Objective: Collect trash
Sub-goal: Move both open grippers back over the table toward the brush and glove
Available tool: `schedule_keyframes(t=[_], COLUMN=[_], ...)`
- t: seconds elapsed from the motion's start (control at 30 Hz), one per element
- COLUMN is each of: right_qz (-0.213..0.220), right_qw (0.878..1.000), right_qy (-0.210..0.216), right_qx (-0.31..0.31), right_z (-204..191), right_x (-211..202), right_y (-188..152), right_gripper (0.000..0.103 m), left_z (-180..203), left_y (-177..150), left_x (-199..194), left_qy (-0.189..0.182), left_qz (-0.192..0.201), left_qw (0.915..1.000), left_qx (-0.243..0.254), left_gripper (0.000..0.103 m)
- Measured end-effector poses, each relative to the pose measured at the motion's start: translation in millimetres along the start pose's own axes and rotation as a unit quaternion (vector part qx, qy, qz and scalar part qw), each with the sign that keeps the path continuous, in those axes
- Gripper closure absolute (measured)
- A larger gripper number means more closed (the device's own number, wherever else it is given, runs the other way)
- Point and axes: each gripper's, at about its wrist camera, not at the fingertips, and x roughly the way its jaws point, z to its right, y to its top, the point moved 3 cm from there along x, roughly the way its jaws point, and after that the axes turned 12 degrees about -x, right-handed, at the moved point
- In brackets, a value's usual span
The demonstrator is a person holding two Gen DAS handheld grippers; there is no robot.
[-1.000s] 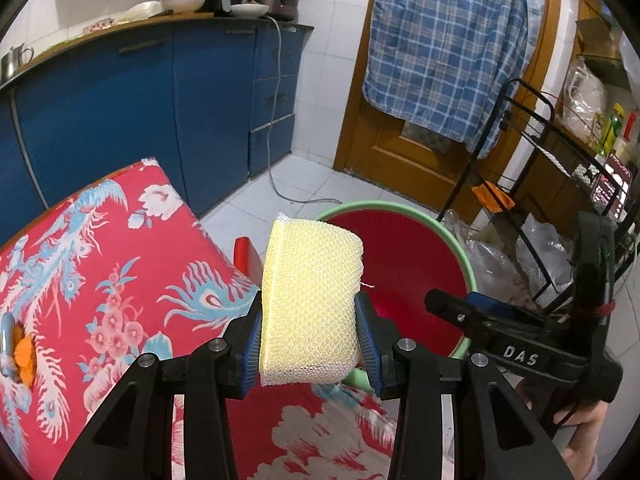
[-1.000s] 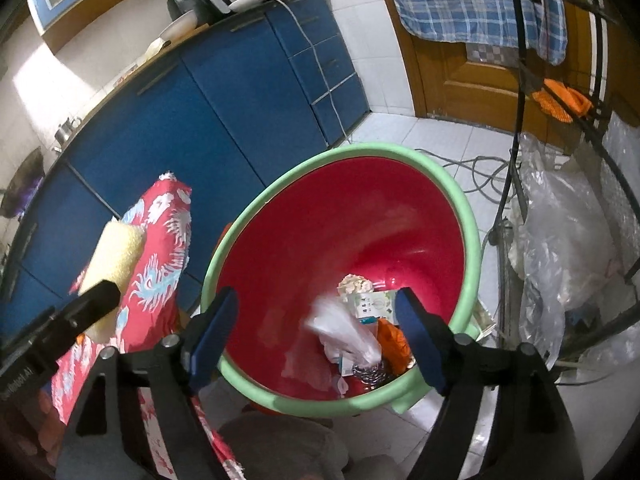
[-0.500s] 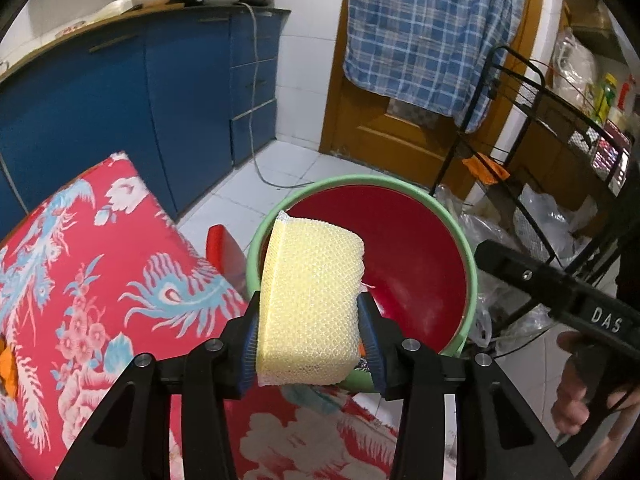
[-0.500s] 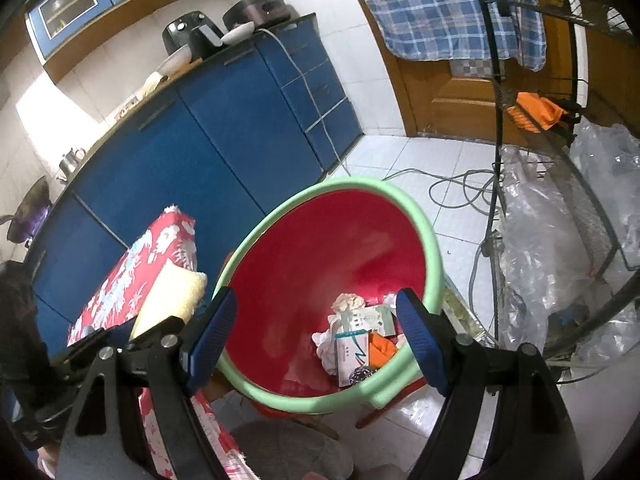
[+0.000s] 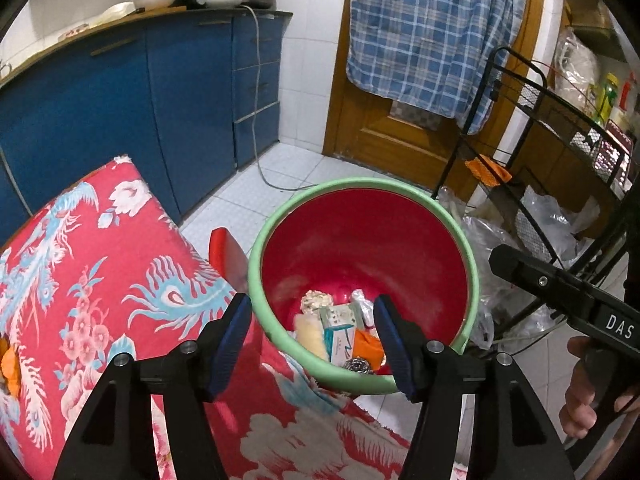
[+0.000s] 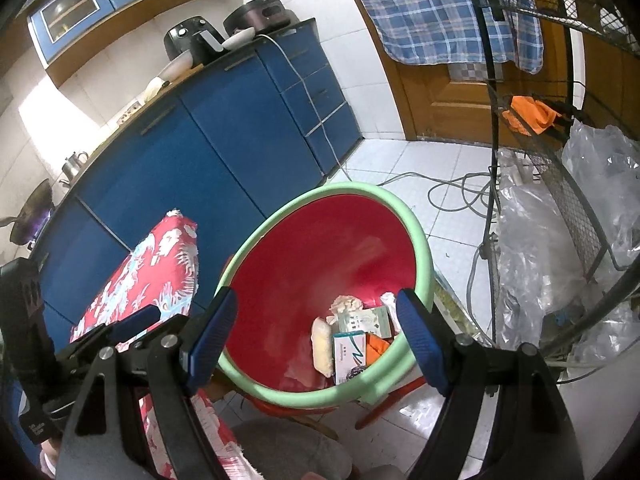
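A red bin with a green rim (image 5: 360, 186) (image 6: 424, 248) stands on the floor beside the table. Inside lie a yellow sponge (image 5: 309, 334) (image 6: 322, 346), small cartons (image 5: 340, 338), an orange wrapper and crumpled trash. My left gripper (image 5: 314, 342) is open and empty above the bin's near rim. My right gripper (image 6: 316, 338) is open and empty, also above the bin; its body shows at the right of the left wrist view (image 5: 568, 292).
A table with a red floral cloth (image 5: 80, 280) is at the left. Blue cabinets (image 5: 120, 112) stand behind. A black wire rack (image 5: 560, 128) with plastic bags (image 6: 560, 248) is at the right. A cable (image 6: 452, 196) lies on the tiled floor.
My left gripper opened and the yellow sponge dropped from it into the bin. The right gripper drew back and up a little.
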Motion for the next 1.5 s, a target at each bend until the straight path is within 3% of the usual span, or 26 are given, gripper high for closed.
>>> schedule_keyframes(t=[0.83, 1.2, 1.5], right_qz=[0.014, 0.012, -0.001], right_qw=[0.997, 0.992, 0.985], right_qy=[0.039, 0.077, 0.098], right_qx=[-0.061, -0.103, -0.138], right_z=[-63.6, -114.7, -160.0], right_x=[-24.8, -26.3, -13.9], right_y=[0.4, 1.6, 1.4], right_gripper=[0.021, 0.021, 0.021], left_z=[-70.2, -118.7, -179.2], left_y=[-9.6, -16.1, -22.6], left_x=[-75.7, -117.2, -147.2], left_qy=[0.062, 0.103, 0.152], left_qz=[0.053, 0.084, 0.105], left_qw=[0.9942, 0.9856, 0.9725], left_qx=[-0.070, -0.104, -0.142], left_gripper=[0.038, 0.038, 0.038])
